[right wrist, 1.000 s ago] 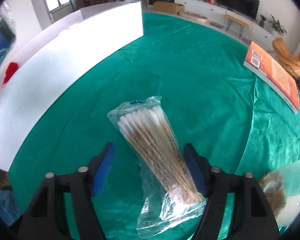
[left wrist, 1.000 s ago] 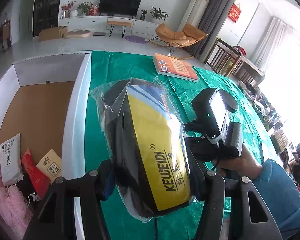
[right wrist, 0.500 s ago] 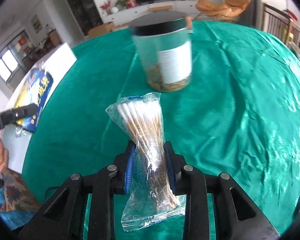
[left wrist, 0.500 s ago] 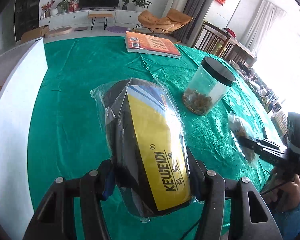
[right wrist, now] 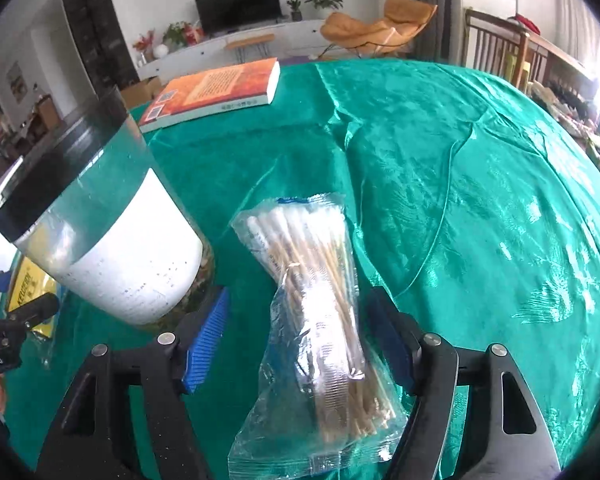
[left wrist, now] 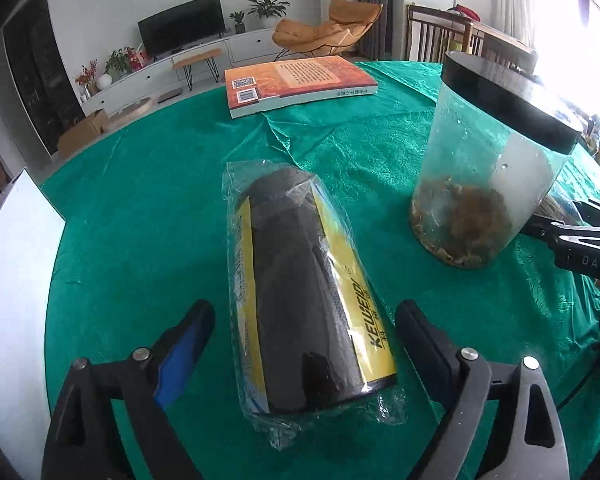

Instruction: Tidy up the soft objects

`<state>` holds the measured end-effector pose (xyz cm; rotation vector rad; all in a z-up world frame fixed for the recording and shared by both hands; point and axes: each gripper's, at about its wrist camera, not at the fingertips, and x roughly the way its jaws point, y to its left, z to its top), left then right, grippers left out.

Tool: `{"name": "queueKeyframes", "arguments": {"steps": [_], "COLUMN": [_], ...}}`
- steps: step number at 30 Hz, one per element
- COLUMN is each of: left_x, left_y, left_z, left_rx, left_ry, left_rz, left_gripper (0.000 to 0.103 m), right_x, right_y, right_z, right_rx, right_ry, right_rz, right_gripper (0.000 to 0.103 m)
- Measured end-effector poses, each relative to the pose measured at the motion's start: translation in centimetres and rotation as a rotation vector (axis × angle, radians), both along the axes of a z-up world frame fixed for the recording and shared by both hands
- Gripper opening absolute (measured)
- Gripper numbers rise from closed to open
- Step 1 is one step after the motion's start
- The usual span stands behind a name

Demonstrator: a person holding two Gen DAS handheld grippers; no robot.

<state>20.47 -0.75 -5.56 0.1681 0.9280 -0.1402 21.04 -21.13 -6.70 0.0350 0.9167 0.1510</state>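
A black and yellow soft pack in clear wrap [left wrist: 304, 292] lies on the green tablecloth [left wrist: 140, 208] between the open fingers of my left gripper [left wrist: 300, 340], which do not touch it. A clear bag of cotton swabs [right wrist: 316, 312] lies on the cloth between the open fingers of my right gripper [right wrist: 296, 332]. The right gripper also shows at the right edge of the left wrist view [left wrist: 580, 236]. The left gripper shows at the left edge of the right wrist view [right wrist: 16, 320].
A clear jar with a black lid [left wrist: 488, 156] stands on the cloth between the two packs; it also shows in the right wrist view [right wrist: 104, 236]. An orange book [left wrist: 296, 84] lies at the far side. A white box wall [left wrist: 12, 264] stands at the left.
Both grippers have opened. The black and yellow pack and the swab bag, held half a second ago, now lie on the cloth on either side of the jar.
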Motion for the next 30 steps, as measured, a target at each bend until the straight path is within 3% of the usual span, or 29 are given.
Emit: {"name": "queueKeyframes", "arguments": {"steps": [3,7,30], "left_x": [0.6,0.8,0.6], "left_y": [0.0,1.6,1.2], "left_z": [-1.1,-2.2,-2.4], "left_rx": [-0.001,-0.096,-0.091], "left_ry": [0.024,0.038,0.020], "left_rz": [0.021,0.090,0.112], "left_gripper": [0.097,0.103,0.103], "right_x": [-0.6,-0.9,-0.7], "right_y": [1.3,1.1,1.1], "right_z": [-0.3,-0.3,-0.4], "right_rx": [-0.095,-0.084,-0.087], "right_ry": [-0.013,-0.020,-0.021], "right_rz": [0.025,0.023,0.030], "right_gripper": [0.076,0.078,0.081]}}
